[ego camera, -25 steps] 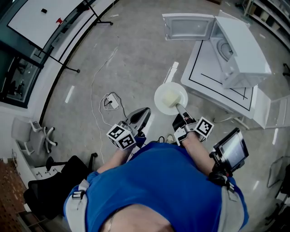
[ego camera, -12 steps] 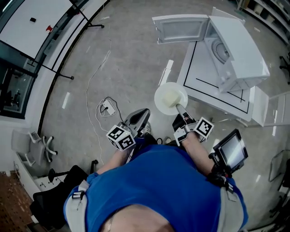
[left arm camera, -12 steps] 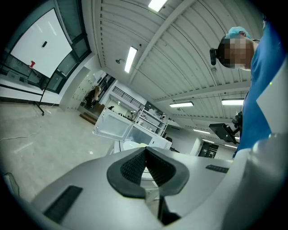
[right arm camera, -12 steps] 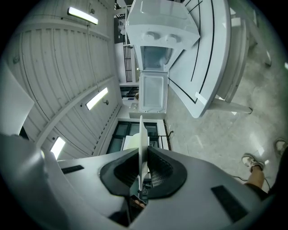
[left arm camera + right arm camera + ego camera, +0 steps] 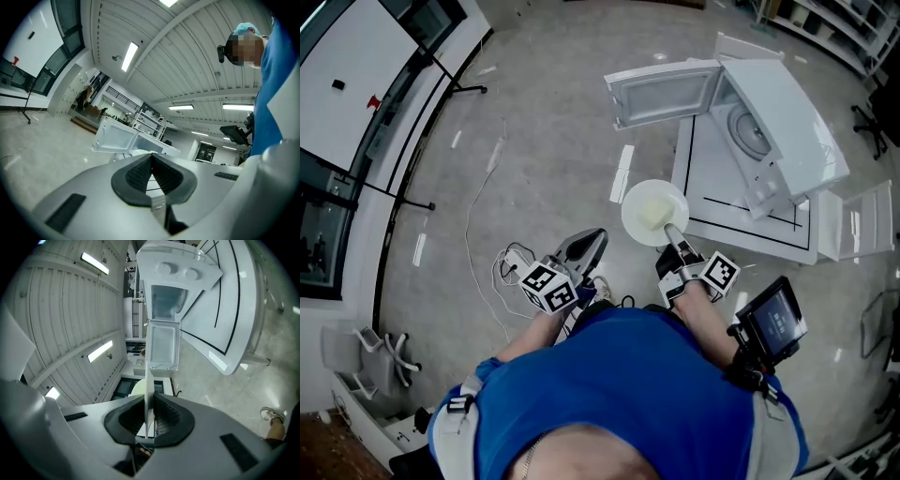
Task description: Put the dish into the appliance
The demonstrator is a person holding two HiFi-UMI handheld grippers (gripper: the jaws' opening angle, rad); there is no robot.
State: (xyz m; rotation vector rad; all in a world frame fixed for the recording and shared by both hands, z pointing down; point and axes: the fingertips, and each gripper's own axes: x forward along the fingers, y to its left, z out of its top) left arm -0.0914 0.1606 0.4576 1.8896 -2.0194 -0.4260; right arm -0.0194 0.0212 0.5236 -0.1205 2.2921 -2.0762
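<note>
Nearest me, the left gripper (image 5: pixel 594 235) has its jaws closed together on nothing, so I leave it idle. The right gripper (image 5: pixel 668 228) is clamped almost shut on the near rim of the dish (image 5: pixel 652 208), pinching it edge-on between the pads (image 5: pixel 161 420).

The dish hangs in the air over the floor (image 5: pixel 544 141), just off the near left corner of the table (image 5: pixel 741 202). It lies flat, face up. Being round it has no long axis, and it reaches away from the jaws toward the microwave (image 5: pixel 773 117), which stands at the table's far edge with its door (image 5: pixel 661 89) swung wide.

To carry it well, I would:
- keep the wrist level so the dish stays flat
- line it up square with the cavity
- pass clear of the door edge
- go in slowly, above the turntable
</note>
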